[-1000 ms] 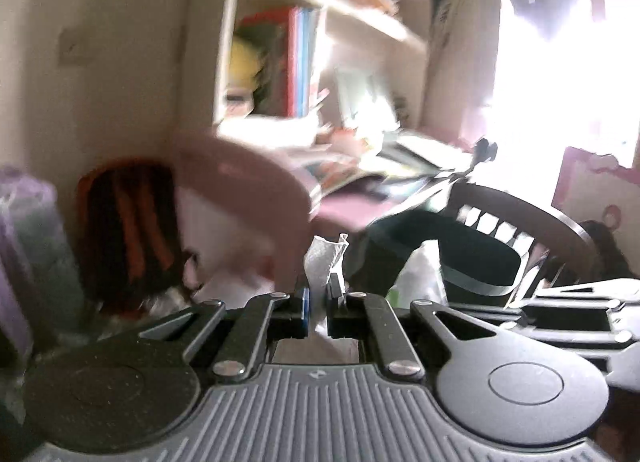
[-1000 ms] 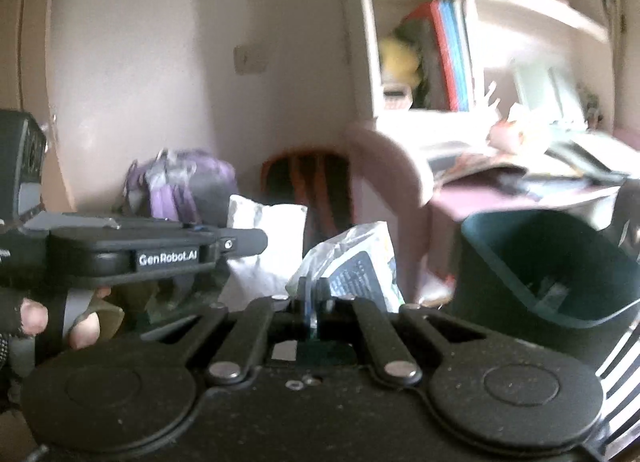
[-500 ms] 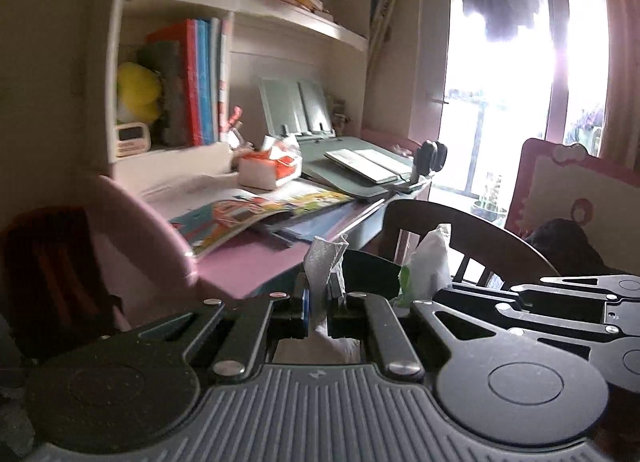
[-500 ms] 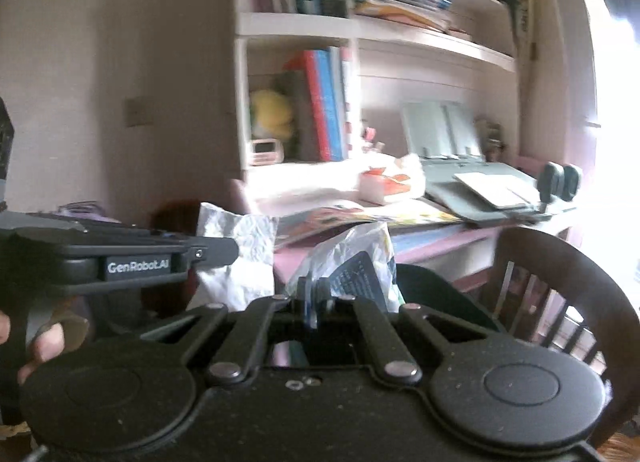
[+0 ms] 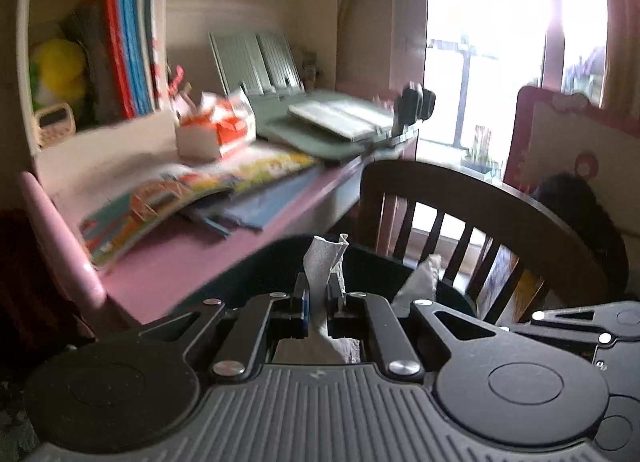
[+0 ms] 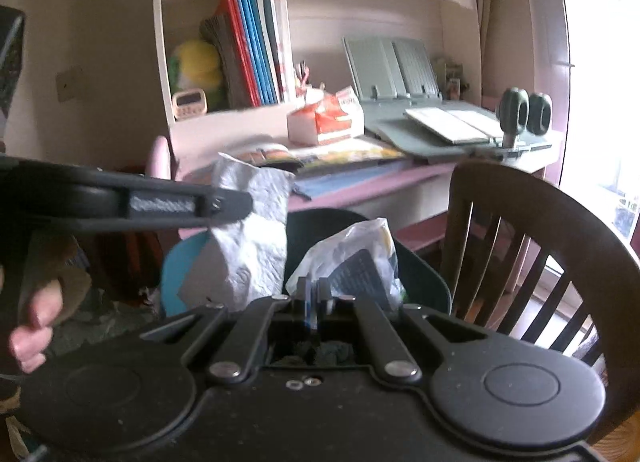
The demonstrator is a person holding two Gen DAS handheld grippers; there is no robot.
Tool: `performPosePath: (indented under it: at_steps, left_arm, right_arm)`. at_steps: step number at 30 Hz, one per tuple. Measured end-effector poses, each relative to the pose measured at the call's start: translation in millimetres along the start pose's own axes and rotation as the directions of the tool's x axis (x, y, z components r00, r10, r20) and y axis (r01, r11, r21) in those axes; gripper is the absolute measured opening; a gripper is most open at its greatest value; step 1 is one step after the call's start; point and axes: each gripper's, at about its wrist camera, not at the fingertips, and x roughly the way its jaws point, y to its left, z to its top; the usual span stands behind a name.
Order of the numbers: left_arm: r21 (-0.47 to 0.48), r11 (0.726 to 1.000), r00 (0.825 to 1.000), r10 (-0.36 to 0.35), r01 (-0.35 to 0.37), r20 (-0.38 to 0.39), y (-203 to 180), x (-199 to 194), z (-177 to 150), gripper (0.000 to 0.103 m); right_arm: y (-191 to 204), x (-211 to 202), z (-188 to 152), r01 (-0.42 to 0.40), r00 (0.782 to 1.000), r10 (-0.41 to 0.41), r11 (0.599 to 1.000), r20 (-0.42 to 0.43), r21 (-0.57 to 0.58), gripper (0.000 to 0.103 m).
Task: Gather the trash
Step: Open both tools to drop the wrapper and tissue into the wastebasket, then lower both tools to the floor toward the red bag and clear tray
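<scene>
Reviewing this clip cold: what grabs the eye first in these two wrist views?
Both grippers carry trash: the left gripper is shut on a crumpled white tissue, and the right gripper pinches a clear plastic wrapper. Just beyond both sits a dark trash bin, between a dark wooden chair and a cluttered pink desk.

The left gripper (image 5: 318, 294) is matt black plastic with a ribbed grey housing and shiny metal rivets; it pinches a crumpled white paper tissue (image 5: 324, 262) of soft, rough texture. The right gripper (image 6: 314, 298) is dusty matt black plastic and clamps a glossy, crinkled clear plastic wrapper (image 6: 356, 258). Beyond the wrapper, the bin (image 6: 424, 282) looks smooth dark plastic. The chair (image 6: 532, 214) is dark varnished wood, the tabletop (image 5: 168, 274) smooth, slightly glossy pink.
</scene>
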Motion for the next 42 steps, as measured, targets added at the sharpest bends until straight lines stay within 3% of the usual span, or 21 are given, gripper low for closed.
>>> performPosePath:
  at_steps: [3,7,10,12,14,17,21,23,31,34,42]
  left_arm:
    - [-0.014,1.0,0.998,-0.008,0.008,-0.059,2,23,-7,0.008]
    - [-0.048,0.998,0.989,-0.038,0.031,-0.141,9,45,-16,0.008]
    - [-0.058,0.998,0.984,-0.035,0.025,-0.176,12,56,-21,0.012]
    - [-0.071,0.997,0.982,-0.042,0.029,-0.186,15,58,-24,0.026]
    - [-0.08,0.996,0.982,-0.048,0.034,-0.18,17,56,-26,0.055]
    - [-0.095,0.995,0.987,-0.053,0.038,-0.153,20,47,-26,0.06]
    - [-0.106,0.993,0.989,-0.065,0.051,-0.136,24,27,-26,0.061]
    - [-0.098,0.994,0.99,-0.068,0.056,-0.124,25,12,-26,0.069]
    - [-0.087,0.995,0.995,-0.055,0.048,-0.086,38,-60,-38,0.073]
    - [-0.096,0.994,0.996,-0.055,0.048,-0.073,46,-88,-48,0.079]
    - [-0.113,0.993,0.997,-0.038,0.031,-0.062,73,-154,-86,0.08]
  right_arm:
    - [-4,16,-4,0.0,0.999,0.0,1.0,-0.044,-0.003,0.003]
    - [-9,31,-9,-0.011,0.996,0.011,1.0,-0.091,0.007,0.017]
    - [-8,35,-11,-0.011,0.994,0.01,1.0,-0.11,-0.001,0.021]
    - [-7,37,-12,-0.011,0.992,0.01,1.0,-0.124,-0.012,0.024]
    - [-5,38,-14,-0.007,0.99,0.004,1.0,-0.138,-0.025,0.026]
    - [-1,32,-17,-0.007,0.991,0.001,0.999,-0.134,-0.041,0.033]
    - [6,17,-17,-0.008,0.993,0.003,0.999,-0.118,-0.045,0.04]
    - [10,7,-15,-0.015,0.994,0.01,0.999,-0.11,-0.044,0.042]
    - [46,-45,-12,-0.07,0.995,0.065,0.995,-0.08,-0.069,0.05]
    - [64,-62,-12,-0.083,0.995,0.078,0.993,-0.07,-0.084,0.052]
    - [118,-93,-26,-0.123,0.99,0.113,0.984,-0.08,-0.13,0.054]
